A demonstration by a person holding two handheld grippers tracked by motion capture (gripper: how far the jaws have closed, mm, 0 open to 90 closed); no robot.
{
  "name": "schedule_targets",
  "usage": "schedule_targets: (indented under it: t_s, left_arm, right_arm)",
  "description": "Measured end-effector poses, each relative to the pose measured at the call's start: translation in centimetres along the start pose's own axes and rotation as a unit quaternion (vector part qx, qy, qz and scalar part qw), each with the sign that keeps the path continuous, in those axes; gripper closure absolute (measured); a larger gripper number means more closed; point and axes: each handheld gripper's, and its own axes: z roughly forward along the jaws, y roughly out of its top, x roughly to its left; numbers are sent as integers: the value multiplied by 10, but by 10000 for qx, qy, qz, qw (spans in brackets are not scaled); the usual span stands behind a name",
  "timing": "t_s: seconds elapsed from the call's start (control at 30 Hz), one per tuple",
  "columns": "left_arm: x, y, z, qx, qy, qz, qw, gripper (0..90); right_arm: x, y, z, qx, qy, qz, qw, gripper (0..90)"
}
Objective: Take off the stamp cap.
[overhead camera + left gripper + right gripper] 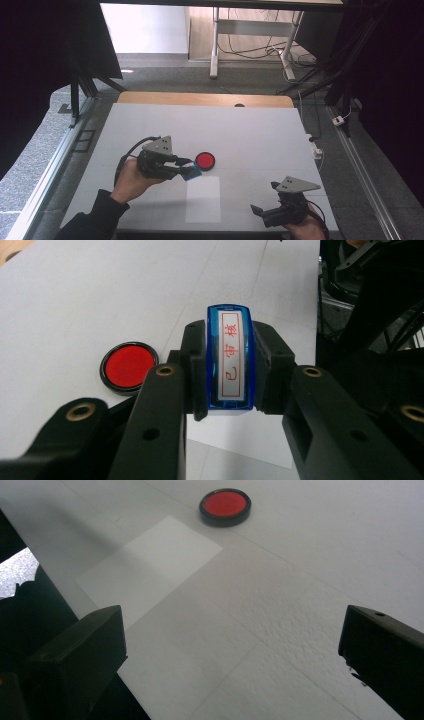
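The right gripper sits at the near right edge of the table, nearest the camera in the high view, its jaws spread wide with nothing between them. One blue stamp is clamped between the jaws of the left gripper, left of centre; its white label with red characters faces up along the jaws. It is held over the far end of a single white sheet of paper, though whether it touches the paper cannot be told. One round red ink pad in a black rim lies just right of the stamp, apart from it and just beyond the paper. The left hand reaches in from the near left, forearm slanting toward the middle. The far half and the right side of the table are bare, leaving open room there.
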Motion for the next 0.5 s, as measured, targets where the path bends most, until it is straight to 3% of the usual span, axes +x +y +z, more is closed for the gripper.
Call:
schedule_targets:
  t_s: [0.2,0.5]
  left_arm:
    - [0,-1,2,3,-56,16,10000,705]
    - [0,-1,2,-129,-201,7,9997,705]
  right_arm:
    - [9,10,10,-32,297,-326,9990,0]
    - [17,20,27,-76,757,-489,9959,0]
